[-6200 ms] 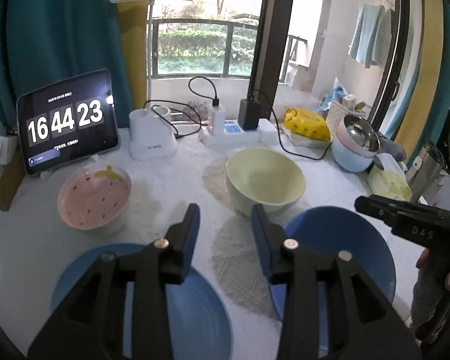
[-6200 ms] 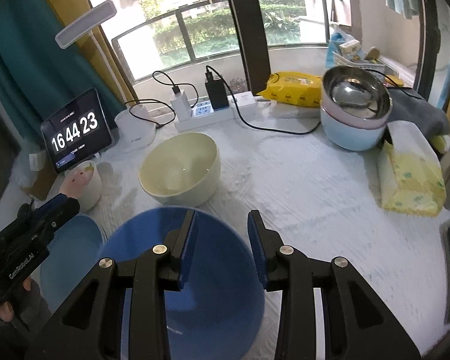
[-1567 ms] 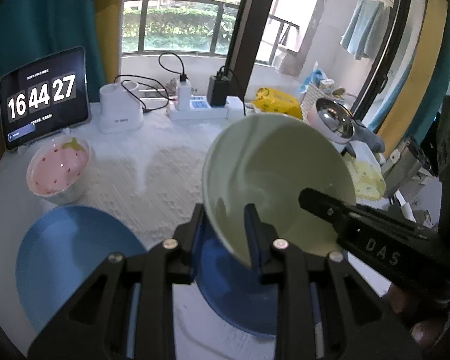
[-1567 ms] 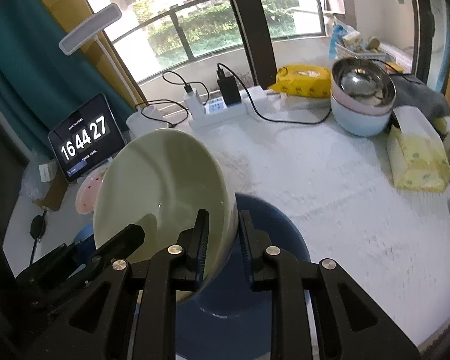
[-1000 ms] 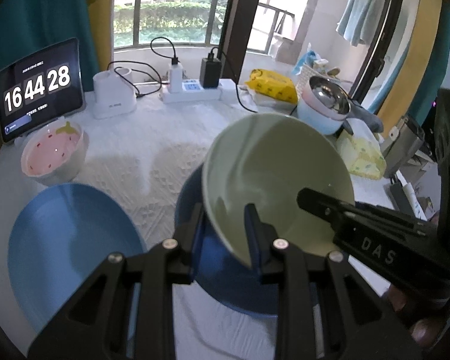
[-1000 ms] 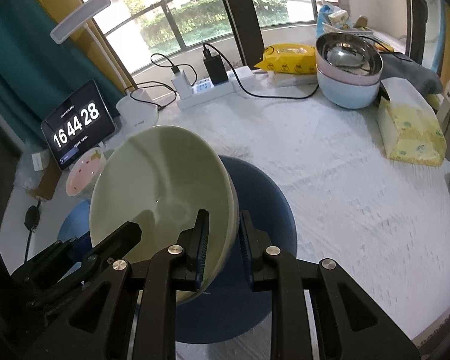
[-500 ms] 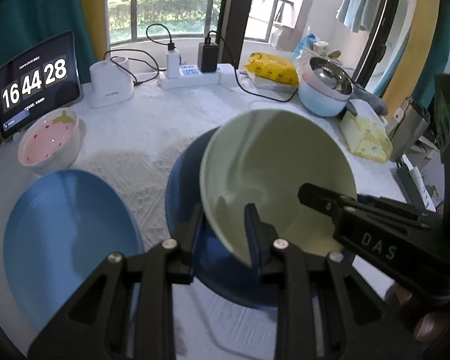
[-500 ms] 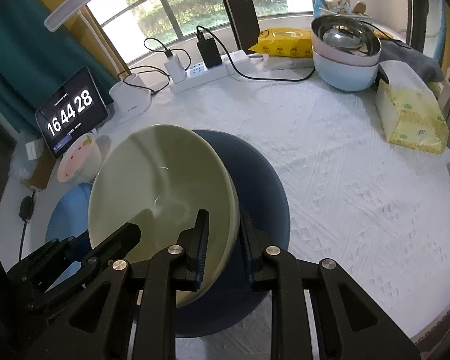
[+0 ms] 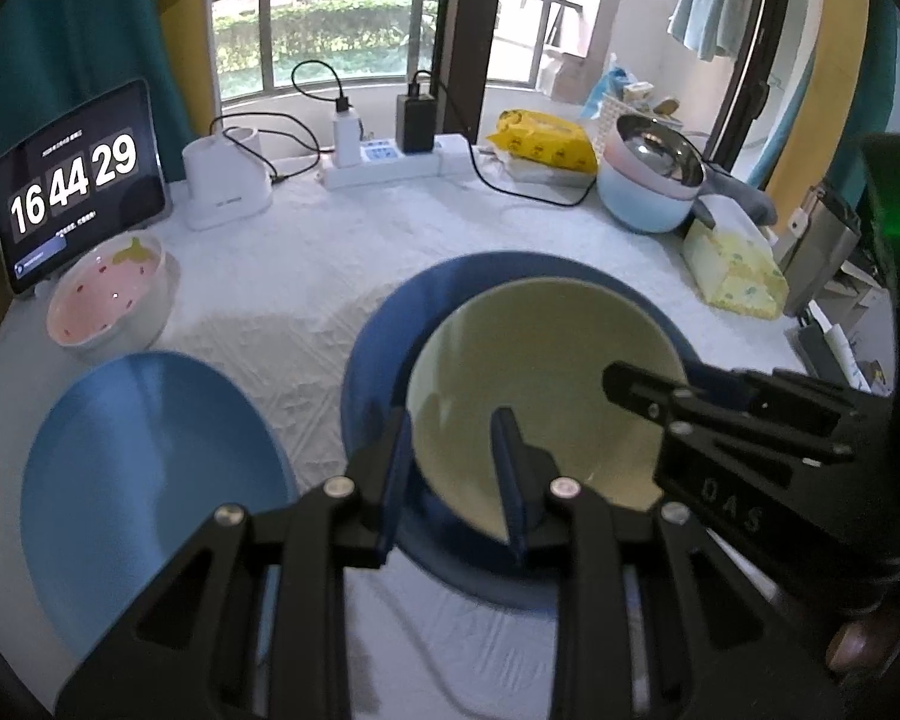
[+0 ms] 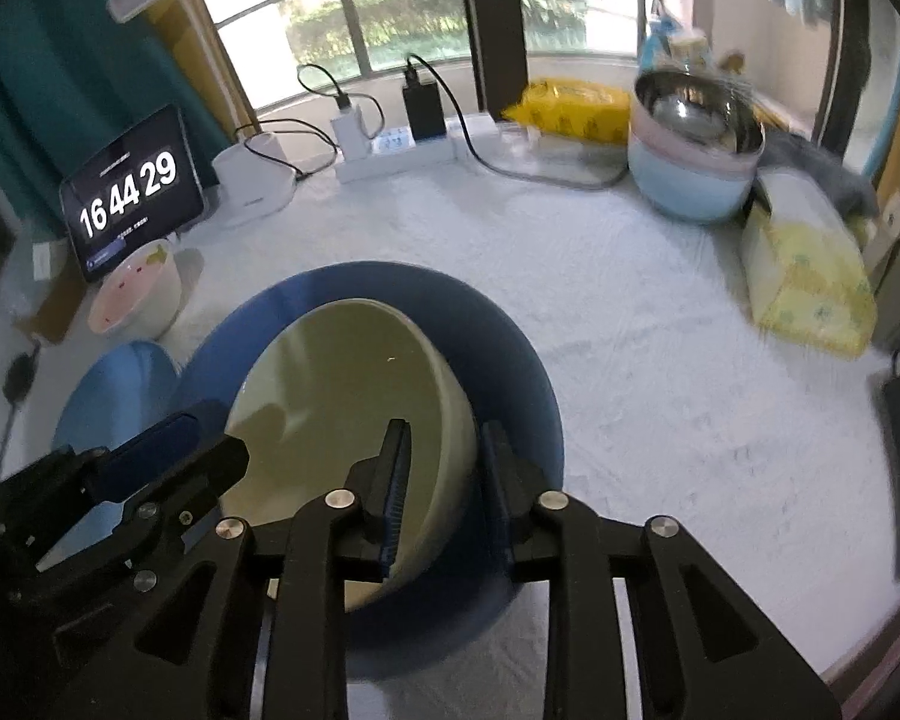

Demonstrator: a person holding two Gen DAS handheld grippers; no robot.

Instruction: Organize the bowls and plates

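Far to the left of our left jaws we see a tablet clock (image 9: 78, 192) standing at the back of the table (image 9: 342, 276), and just in front of it a pink strawberry bowl (image 9: 111, 300). Nearer to us, directly left of the left gripper (image 9: 450, 468), a light blue plate (image 9: 144, 480) lies flat on the white cloth.

The left gripper has the near-left rim of the pale green bowl (image 9: 546, 396) between its two fingers, one finger outside the wall and one inside. The gap is narrow, but we cannot tell if the pads press on the rim. The bowl sits upright inside the dark blue plate (image 9: 384, 348), which shows all around it.

Right of that, the right gripper (image 10: 441, 474) straddles the bowl's near-right wall, one finger inside and one outside. Its jaws are opening, and a small gap shows between the outer finger and the wall, so the bowl rests on the plate by itself.

Beyond both jaws, at the back, a power strip (image 10: 390, 156) with chargers lies by the window. Far right of the right jaws stand a stack of bowls with a steel one on top (image 10: 696, 138) and a yellow tissue pack (image 10: 810, 276).
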